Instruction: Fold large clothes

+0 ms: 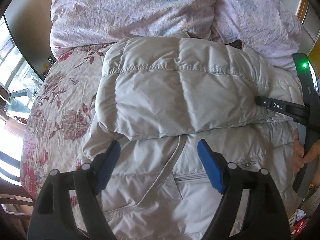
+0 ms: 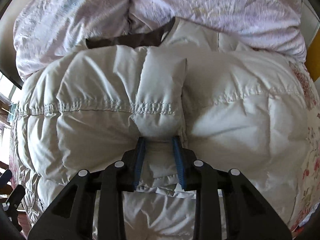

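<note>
Left wrist view: pale grey quilted down jacket [image 1: 180, 92] lies on a bed, over a floral bedspread [image 1: 52, 108]. One puffy panel is folded across the jacket's body, its lower edge running just above the left gripper [image 1: 160, 156]. Below that edge, a zip pocket [image 1: 192, 177] and a curved seam show. The jacket's near hem is cut off by the frame bottom and hidden behind the gripper's black arms. The far end is partly tucked under a bunched lilac duvet [image 1: 140, 6]; a sliver of dark lining shows there, too small to make out further.

Left gripper: blue pads stand wide apart, above the jacket, nothing pinched between them. Whether the tips touch the fabric cannot be told.

Right gripper [image 2: 160, 140], right wrist view: blue pads are drawn in on a bunched ridge of the jacket [image 2: 160, 104], fabric bulging out past the tips and squeezed between them. How deep the pinched layers go is hidden by the fold itself.

In the left wrist view the right gripper's black body [image 1: 280, 107] enters from the right edge, with a green light lit; its tips are buried in the jacket and not visible. A hand [image 1: 302, 156] holds its handle, mostly cut off by the frame.

Outward: the duvet fills the far side in both views. Bright windows [image 1: 12, 64] at left are overexposed; items near them are too blurred to name. No containers can be made out.
</note>
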Demonstrator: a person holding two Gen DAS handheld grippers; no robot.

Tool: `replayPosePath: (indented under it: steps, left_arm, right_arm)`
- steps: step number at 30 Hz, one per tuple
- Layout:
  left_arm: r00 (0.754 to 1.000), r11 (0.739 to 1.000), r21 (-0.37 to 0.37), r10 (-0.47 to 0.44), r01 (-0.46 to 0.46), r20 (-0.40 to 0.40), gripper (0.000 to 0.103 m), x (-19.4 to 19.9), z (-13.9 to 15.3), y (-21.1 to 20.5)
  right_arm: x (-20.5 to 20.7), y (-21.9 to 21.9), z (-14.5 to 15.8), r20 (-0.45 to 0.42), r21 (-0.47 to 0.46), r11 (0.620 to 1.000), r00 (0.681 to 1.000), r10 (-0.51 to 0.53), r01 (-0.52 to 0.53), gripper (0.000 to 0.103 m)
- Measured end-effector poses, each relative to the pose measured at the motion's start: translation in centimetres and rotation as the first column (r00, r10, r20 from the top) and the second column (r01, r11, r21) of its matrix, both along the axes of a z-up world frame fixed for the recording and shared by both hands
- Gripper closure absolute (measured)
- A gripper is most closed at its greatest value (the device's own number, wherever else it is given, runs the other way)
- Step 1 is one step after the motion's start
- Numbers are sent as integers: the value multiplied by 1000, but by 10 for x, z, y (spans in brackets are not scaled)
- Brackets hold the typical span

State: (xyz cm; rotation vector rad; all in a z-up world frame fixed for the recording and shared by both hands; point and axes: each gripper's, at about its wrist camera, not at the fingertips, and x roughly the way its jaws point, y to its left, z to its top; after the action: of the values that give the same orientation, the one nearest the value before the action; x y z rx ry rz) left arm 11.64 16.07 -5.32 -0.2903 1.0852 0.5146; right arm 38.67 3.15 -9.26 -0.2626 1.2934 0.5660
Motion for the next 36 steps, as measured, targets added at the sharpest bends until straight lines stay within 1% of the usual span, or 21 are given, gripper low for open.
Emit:
replayPosePath:
  steps: [4,12,15,17,21,22,23,25,28,30,32,33,36]
  left_arm:
    - [1000,1000,4,6,-6,-6,23,-1,-1,2]
    - [999,1000,25,20,-19,-25,21,-6,-4,4]
    - [999,999,36,21,-20,-30,20,-8,-4,3]
    - [999,999,43,20,-19,-33,19,-10,-4,2]
    - [999,998,60,19,-17,-36,18,-14,-2,-2]
    - [999,998,63,19,-17,-39,17,-16,-2,-3]
    - [999,998,66,19,-16,-42,17,-17,-3,-4]
    - [999,997,72,19,-15,-47,17,-21,-4,-5]
    - [998,997,82,19,-13,-64,16,-29,-8,-6]
    - [997,996,88,20,-14,-76,16,-34,-10,-5]
    - [995,995,95,25,-16,-93,16,-43,-14,-4]
    - [995,995,97,28,-18,-99,16,-46,-16,-3]
    - [992,995,98,42,-31,-121,16,-62,-22,3]
  right_arm:
    - [0,-1,-6,-3,-5,1000,1000,5,-5,73]
    - [1,-14,-11,-5,50,998,1000,29,-29,73]
    - [3,-18,-10,-26,56,998,999,20,-19,73]
    - [6,-21,-8,-57,68,998,998,6,-2,73]
    - [12,-38,3,-117,129,991,993,-29,45,73]
    - [13,-45,7,-127,143,988,991,-42,60,66]
    - [15,-52,12,-120,122,989,991,-66,81,60]
    - [18,-73,21,-125,153,982,988,-93,112,58]
    - [26,-106,32,-127,159,975,982,-138,158,57]
    - [31,-135,37,-150,170,966,974,-169,194,56]
    - [34,-162,41,-172,163,959,964,-203,231,48]
    - [36,-176,41,-177,148,956,958,-225,252,40]
    - [38,-223,39,-208,118,942,935,-287,316,37]
